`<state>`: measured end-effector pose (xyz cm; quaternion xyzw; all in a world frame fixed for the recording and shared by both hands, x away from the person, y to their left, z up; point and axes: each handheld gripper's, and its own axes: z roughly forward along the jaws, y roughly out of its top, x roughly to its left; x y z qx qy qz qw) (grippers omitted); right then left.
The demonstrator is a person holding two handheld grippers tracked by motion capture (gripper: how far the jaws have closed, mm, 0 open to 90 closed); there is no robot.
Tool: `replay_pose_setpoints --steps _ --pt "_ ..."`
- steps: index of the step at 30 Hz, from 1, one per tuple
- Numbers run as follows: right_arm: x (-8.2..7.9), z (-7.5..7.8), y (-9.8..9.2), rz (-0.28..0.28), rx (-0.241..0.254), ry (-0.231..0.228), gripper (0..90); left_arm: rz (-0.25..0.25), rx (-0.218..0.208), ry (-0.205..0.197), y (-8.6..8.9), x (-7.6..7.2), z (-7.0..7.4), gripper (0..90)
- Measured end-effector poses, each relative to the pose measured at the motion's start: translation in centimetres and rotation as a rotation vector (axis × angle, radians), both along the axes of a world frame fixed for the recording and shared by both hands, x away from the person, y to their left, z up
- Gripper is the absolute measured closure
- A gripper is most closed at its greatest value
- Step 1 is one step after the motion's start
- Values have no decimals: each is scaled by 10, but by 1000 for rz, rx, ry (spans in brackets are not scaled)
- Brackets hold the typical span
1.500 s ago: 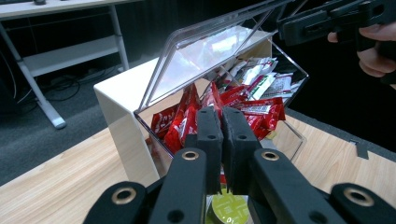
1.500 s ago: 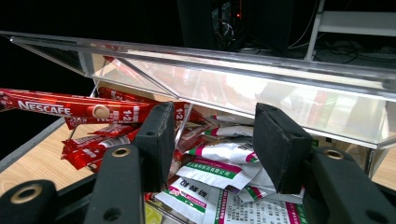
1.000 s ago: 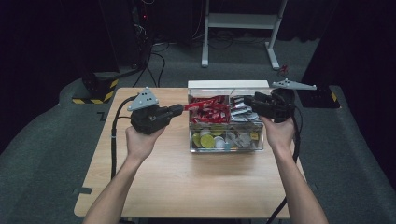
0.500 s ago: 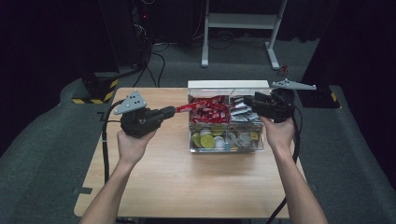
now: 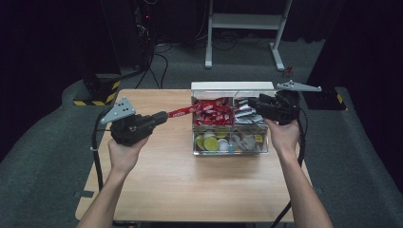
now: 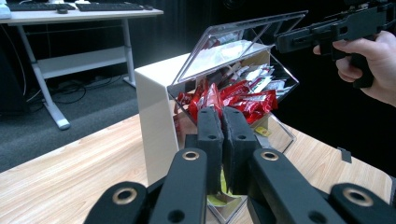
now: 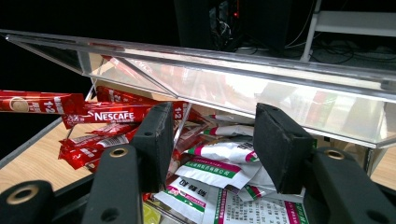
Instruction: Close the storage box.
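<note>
While lid (image 7: pixel 233 70) tilts open, red sachets (image 5: pixel 211 111) crowd white pkts (image 7: pixel 219 172).

Glossy red foil sachet (image 5: pixel 183 112) (printed), clear shiny acrylic box (image 5: pixel 230 142), matt black plastic fingers (image 7: pixel 280 149) with rough foam pads, pale smooth wood-grain desk (image 5: pixel 190 185).

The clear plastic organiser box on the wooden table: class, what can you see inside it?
The clear plastic organiser box holds red Nescafe sachets and white sachets in its upper compartments, and round yellow and white capsules in the lower ones. Whatever lies beneath those heaps is covered.
</note>
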<state>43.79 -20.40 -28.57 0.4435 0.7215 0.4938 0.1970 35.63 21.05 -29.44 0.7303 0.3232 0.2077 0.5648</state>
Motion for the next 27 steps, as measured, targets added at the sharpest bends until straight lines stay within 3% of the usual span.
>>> replay_pose_setpoints --steps 6,12,16,27 --pt "0 0 -2 0 -2 4 480 16 -35 -1 13 -10 -2 871" --pt "0 0 -2 -1 2 6 475 32 -36 -7 25 -15 -1 871" --pt "0 -2 -5 -14 5 6 476 34 -68 -2 33 -16 -3 871" --pt "1 -2 -2 -15 -2 14 470 104 -62 12 56 -23 -14 871"
